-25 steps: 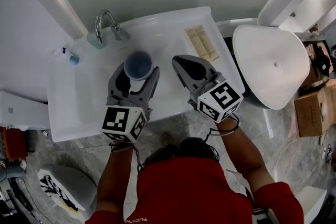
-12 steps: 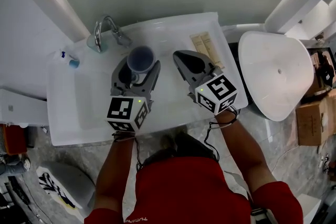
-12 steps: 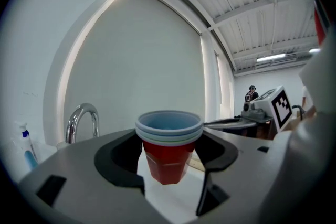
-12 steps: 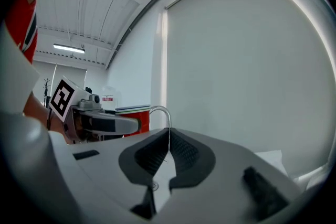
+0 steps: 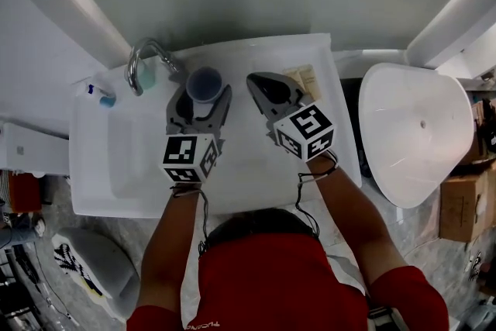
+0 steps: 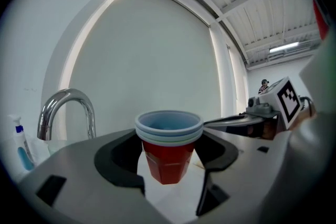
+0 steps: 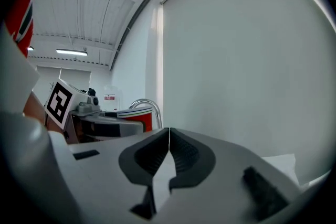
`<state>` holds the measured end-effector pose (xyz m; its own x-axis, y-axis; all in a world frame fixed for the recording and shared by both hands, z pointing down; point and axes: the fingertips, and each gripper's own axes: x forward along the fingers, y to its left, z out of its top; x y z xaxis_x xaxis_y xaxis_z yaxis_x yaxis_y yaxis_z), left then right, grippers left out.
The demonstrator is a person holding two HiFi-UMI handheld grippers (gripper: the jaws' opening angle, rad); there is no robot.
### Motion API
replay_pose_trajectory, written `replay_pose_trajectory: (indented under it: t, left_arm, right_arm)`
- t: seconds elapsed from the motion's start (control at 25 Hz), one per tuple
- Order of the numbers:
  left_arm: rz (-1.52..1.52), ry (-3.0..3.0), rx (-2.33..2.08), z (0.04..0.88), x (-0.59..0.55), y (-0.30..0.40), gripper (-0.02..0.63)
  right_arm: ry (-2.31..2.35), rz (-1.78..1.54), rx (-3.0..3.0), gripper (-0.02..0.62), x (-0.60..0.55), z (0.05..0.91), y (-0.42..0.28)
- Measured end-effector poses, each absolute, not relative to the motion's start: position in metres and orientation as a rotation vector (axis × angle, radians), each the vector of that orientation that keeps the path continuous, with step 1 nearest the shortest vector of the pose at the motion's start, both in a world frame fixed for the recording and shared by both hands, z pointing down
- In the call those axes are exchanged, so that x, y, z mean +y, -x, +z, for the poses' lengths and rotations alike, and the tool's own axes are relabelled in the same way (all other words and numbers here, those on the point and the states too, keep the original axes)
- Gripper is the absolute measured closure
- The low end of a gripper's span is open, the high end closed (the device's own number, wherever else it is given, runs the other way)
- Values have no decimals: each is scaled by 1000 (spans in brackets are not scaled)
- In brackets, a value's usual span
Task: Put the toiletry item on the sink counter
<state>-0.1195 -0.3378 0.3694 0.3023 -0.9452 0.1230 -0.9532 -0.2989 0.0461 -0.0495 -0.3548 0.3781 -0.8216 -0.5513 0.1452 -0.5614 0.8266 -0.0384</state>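
Observation:
A stack of red plastic cups point(image 5: 205, 83) with a blue inside and pale rims sits between the jaws of my left gripper point(image 5: 202, 94), which is shut on it. In the left gripper view the cups point(image 6: 169, 147) stand upright in the gripper point(image 6: 169, 166), a little above the white sink counter point(image 5: 256, 167), near the back wall and just right of the faucet point(image 5: 144, 60). My right gripper point(image 5: 262, 83) hovers beside it to the right, shut with nothing in it; its jaws point(image 7: 168, 136) meet edge to edge.
The chrome faucet point(image 6: 62, 108) rises at the left. A blue-capped tube point(image 5: 101, 94) lies at the counter's back left. Tan sachets point(image 5: 308, 79) lie at the back right. A white toilet point(image 5: 418, 136) stands right of the counter, and cardboard boxes point(image 5: 465, 205) lie beyond it.
Both grippers have moved toward the back wall, the left one carrying the cups closer to the faucet. The right gripper stays shut and empty.

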Motion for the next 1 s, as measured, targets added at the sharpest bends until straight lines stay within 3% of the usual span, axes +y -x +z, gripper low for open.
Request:
replay_pose_trajectory:
  t: [1.0]
  left_arm:
    - [284,-2408,-1746,467,-456,121,288]
  right_arm:
    - [-1003,208,-2682,566,-443,468,57]
